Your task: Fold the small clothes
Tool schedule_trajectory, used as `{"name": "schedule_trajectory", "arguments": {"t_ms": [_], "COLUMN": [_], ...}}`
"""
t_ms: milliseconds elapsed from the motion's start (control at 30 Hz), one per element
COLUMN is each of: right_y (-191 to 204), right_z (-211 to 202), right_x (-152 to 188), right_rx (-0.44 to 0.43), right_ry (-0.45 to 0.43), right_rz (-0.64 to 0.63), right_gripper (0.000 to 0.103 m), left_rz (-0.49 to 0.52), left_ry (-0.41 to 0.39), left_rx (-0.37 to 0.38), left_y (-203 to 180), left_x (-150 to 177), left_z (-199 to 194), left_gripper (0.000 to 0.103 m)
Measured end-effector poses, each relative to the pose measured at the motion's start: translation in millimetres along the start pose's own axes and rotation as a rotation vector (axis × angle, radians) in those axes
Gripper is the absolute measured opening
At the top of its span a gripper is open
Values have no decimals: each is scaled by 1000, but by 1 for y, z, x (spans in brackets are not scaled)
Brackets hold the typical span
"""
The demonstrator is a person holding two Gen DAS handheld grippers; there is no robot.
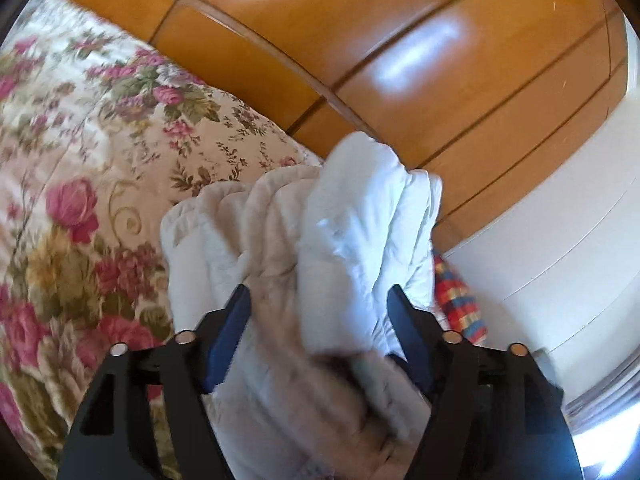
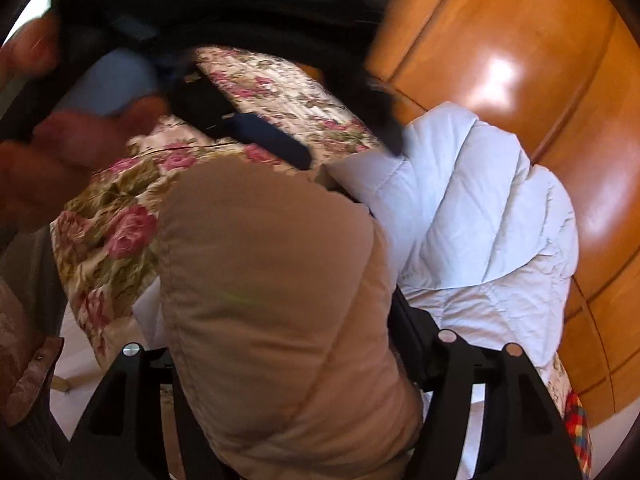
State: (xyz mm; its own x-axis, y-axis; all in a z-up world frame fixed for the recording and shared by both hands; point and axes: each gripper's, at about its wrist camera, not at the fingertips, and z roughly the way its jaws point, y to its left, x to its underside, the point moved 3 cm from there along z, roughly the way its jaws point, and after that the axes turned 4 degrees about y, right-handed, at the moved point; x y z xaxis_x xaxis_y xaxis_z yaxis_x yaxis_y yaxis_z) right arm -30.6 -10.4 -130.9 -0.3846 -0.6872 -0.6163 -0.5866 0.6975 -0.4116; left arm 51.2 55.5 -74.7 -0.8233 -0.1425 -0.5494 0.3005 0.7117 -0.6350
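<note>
A small padded garment, beige outside (image 2: 276, 280) and pale blue-white quilted inside (image 2: 480, 208), is held up above a floral bedspread (image 1: 80, 160). In the left wrist view the same garment (image 1: 320, 248) is bunched between my left gripper's (image 1: 318, 296) fingers, which are closed on it. In the right wrist view the beige part fills the space between my right gripper's (image 2: 320, 320) fingers and hides their tips; the right finger (image 2: 408, 332) presses against the fabric. The left gripper (image 2: 256, 136) shows there at the garment's far edge.
Orange wooden wardrobe doors (image 1: 400, 60) stand behind the bed. A white wall or cabinet (image 1: 560, 220) is at right. A red, blue and yellow checked cloth (image 1: 460, 300) lies at the bed's edge. The person's hand (image 2: 60, 152) is at left.
</note>
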Motion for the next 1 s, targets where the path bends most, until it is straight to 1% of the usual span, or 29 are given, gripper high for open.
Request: {"name": "schedule_trajectory", "arguments": {"t_ms": [100, 133, 167, 200, 233, 267, 300, 367, 433, 500, 567, 633, 667, 700, 733, 767, 833, 867, 900, 967, 1000], "right_y": [6, 6, 5, 4, 1, -3, -10, -22, -38, -59, -89, -124, -146, -162, -183, -206, -239, -249, -257, -268, -272], "right_z": [-3, -3, -4, -6, -9, -12, -21, -39, -65, -91, -113, -124, -123, -119, -113, -102, -75, -66, -49, -21, -5], "right_x": [5, 6, 8, 10, 12, 13, 17, 23, 32, 43, 51, 57, 58, 56, 56, 54, 47, 44, 38, 27, 16], "right_rx": [-18, -18, -16, -15, -17, -21, -46, -94, -161, -251, -332, -355, -344, -331, -300, -246, -189, -186, -178, -121, -99], "right_ry": [-5, -7, -11, -14, -21, -25, -35, -63, -108, -159, -227, -279, -289, -287, -271, -232, -144, -124, -93, -11, 15], "right_rz": [-29, -38, -44, -44, -39, -32, -9, 27, 68, 124, 219, 335, 410, 455, 524, 593, 693, 726, 765, 797, 807], "right_gripper": [64, 64, 64, 64, 64, 65, 64, 63, 64, 65, 68, 70, 70, 70, 70, 69, 64, 54, 47, 44, 44], "left_rz": [52, 67, 81, 94, 85, 74, 59, 50, 44, 25, -5, -30, -37, -41, -41, -43, -44, -45, -46, -43, -44], "left_ry": [63, 81, 96, 115, 120, 120, 118, 109, 96, 85, 69, 55, 47, 34, 20, 10, -3, -7, -10, -12, -13], "left_rx": [-47, -80, -114, -158, -170, -161, -150, -139, -132, -123, -99, -80, -71, -64, -63, -64, -67, -70, -74, -76, -77], "left_y": [-12, -16, -18, -19, -17, -15, -12, -6, 2, 10, 19, 24, 27, 28, 28, 28, 29, 29, 30, 30, 30], "left_x": [-10, -12, -14, -14, -14, -13, -12, -10, -6, -4, 1, 5, 8, 11, 14, 15, 18, 18, 19, 22, 23], "left_z": [18, 24, 30, 38, 42, 41, 41, 38, 33, 29, 25, 24, 24, 22, 21, 20, 18, 18, 17, 15, 14], "left_gripper": [70, 67, 58, 45, 38, 35, 32, 29, 27, 27, 27, 27, 27, 27, 27, 27, 27, 27, 27, 27, 27]}}
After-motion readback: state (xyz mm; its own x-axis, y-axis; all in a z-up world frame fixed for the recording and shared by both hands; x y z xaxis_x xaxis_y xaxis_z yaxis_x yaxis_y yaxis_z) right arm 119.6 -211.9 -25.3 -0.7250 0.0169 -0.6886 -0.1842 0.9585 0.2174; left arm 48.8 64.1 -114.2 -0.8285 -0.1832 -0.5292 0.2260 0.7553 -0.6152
